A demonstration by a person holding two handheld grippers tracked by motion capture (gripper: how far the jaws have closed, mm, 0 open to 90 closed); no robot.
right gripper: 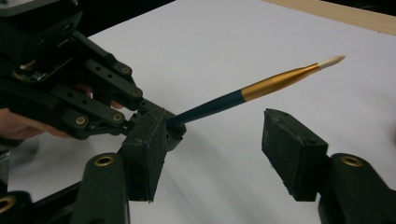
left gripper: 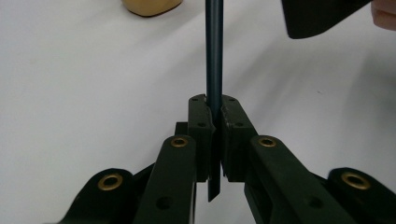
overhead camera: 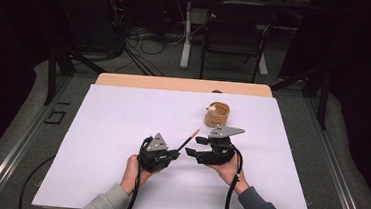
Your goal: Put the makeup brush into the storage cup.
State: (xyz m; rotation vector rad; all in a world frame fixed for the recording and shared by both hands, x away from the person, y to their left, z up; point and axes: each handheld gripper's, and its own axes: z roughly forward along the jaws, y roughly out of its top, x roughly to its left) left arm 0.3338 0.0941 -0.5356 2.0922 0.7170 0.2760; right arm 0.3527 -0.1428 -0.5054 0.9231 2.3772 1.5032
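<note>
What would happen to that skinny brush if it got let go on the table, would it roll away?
Probably, yes. The brush looks round and thin, so it would likely roll. It looks stiff, standing straight out of the left gripper, which pinches only one end. Its pale tip seems soft and delicate.
</note>
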